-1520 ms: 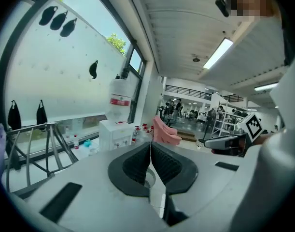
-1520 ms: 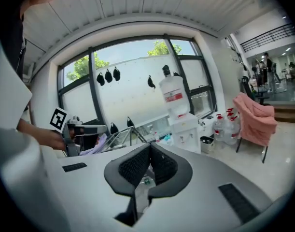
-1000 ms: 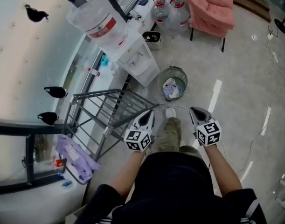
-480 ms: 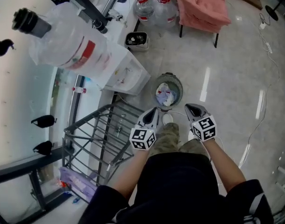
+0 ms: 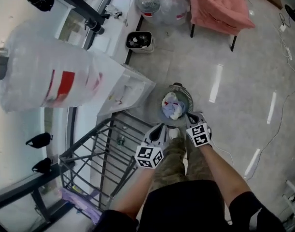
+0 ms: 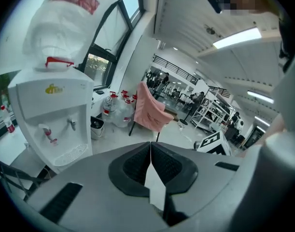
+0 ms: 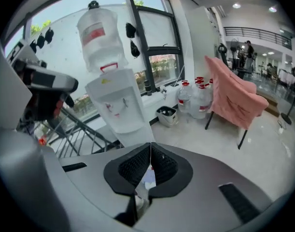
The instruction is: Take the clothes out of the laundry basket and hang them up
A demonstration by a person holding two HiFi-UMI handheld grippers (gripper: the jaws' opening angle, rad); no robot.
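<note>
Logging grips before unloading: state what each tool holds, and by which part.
Nothing. The left tool and the right tool are both shut with nothing between their jaws; the clothes lie in the laundry basket.

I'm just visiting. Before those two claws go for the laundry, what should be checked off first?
1. There are clothes in the wire laundry basket: ok, a bundle lies inside.
2. The left gripper is ready to grab: not ok, its jaws are shut with nothing between them.
3. The right gripper is ready to grab: not ok, its jaws are shut and empty, close by the basket's rim.
4. There is room on the drying rack: ok, most bars are bare.
</note>
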